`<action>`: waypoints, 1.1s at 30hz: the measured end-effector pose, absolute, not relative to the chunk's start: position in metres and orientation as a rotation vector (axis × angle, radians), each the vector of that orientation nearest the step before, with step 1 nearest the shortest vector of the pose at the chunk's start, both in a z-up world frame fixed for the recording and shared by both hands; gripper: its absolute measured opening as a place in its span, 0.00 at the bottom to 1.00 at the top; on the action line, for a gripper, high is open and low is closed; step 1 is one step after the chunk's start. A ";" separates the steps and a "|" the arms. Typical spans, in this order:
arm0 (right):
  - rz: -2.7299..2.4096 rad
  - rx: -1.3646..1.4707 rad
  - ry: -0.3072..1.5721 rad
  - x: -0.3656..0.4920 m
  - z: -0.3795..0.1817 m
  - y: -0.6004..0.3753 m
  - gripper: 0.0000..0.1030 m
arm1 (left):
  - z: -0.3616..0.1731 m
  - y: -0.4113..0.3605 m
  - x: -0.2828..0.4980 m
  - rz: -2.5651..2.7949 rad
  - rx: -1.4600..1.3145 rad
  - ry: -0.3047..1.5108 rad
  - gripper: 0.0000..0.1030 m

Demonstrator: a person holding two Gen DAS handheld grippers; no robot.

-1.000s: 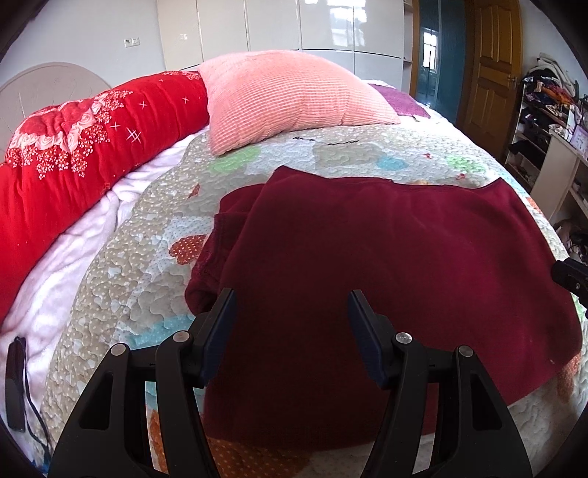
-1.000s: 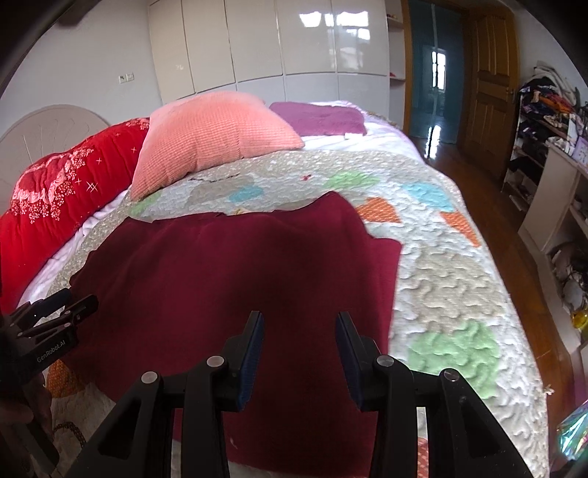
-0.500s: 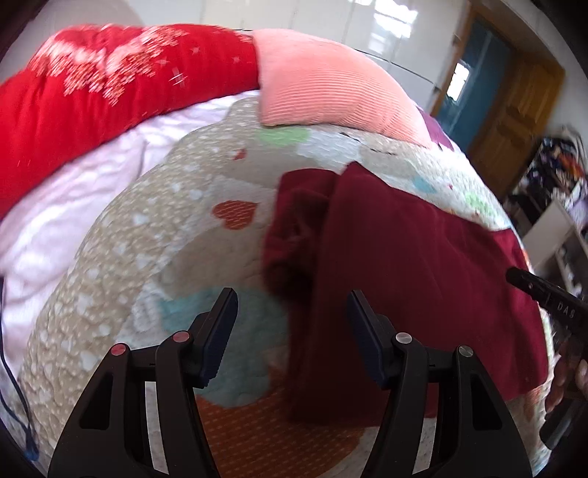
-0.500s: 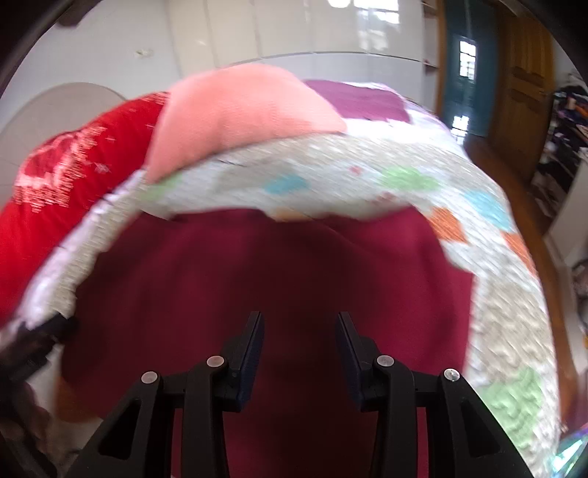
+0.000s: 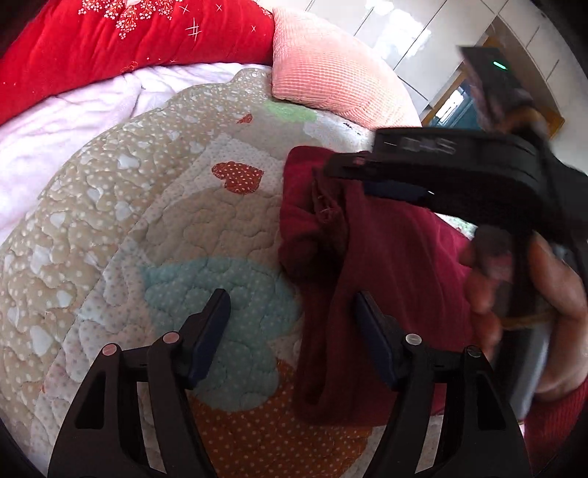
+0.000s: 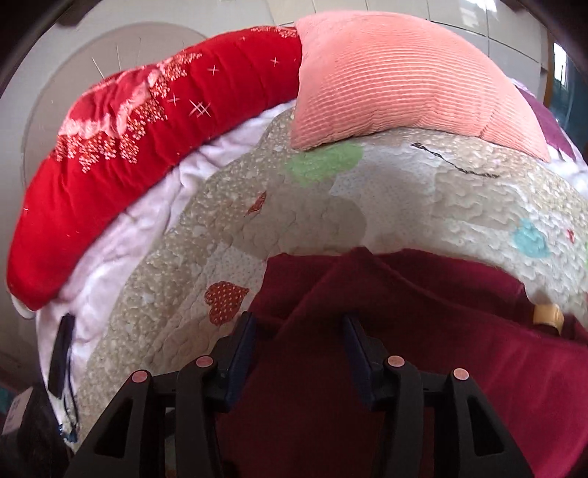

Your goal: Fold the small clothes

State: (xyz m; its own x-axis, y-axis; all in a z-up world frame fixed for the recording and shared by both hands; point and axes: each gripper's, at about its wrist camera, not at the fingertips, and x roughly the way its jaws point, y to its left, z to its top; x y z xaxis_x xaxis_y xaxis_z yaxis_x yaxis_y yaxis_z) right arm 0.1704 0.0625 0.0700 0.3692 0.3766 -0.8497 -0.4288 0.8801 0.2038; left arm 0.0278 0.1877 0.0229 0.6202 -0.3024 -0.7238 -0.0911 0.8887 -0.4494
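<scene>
A dark red garment [image 5: 389,264] lies spread on the patchwork bed cover [image 5: 121,235], its left side bunched into folds. My left gripper [image 5: 292,307] hovers over the garment's left edge, which shows between the fingers without touching the pads; the jaws are opening. My right gripper [image 5: 341,172] reaches in from the right above the bunched corner, blurred, held by a hand [image 5: 551,294]. In the right wrist view, the right gripper [image 6: 299,325] points down at the garment [image 6: 422,316] with cloth seen between its opening jaws, unpinched. A tan label [image 6: 547,318] sits on the cloth.
A pink ribbed pillow [image 6: 397,73] and a red quilt [image 6: 121,147] lie at the head of the bed, with a white blanket [image 6: 121,235] below the quilt. A black device with a cord [image 6: 60,353] rests at the bed's left edge. White cupboard doors [image 5: 404,33] stand behind.
Both grippers swung left to the garment's bunched left side. The right gripper crossed over the cloth and now shows large in the left wrist view. Both pairs of jaws stand wider.
</scene>
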 end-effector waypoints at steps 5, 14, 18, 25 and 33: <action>0.494 -0.085 1.123 0.183 0.063 0.082 0.54 | 0.025 0.193 0.026 -0.183 -0.543 0.893 0.68; 0.462 -0.252 1.176 0.182 0.046 0.105 0.64 | 0.022 0.192 0.027 -0.251 -0.616 0.897 0.70; 0.456 -0.276 1.171 0.180 0.040 0.111 0.68 | 0.024 0.188 0.028 -0.238 -0.591 0.895 0.70; 0.447 -0.261 1.163 0.180 0.037 0.111 0.68 | 0.025 0.179 0.029 -0.226 -0.553 0.893 0.70; 0.440 -0.281 1.132 0.177 0.041 0.107 0.51 | 0.022 0.172 0.030 -0.215 -0.538 0.890 0.70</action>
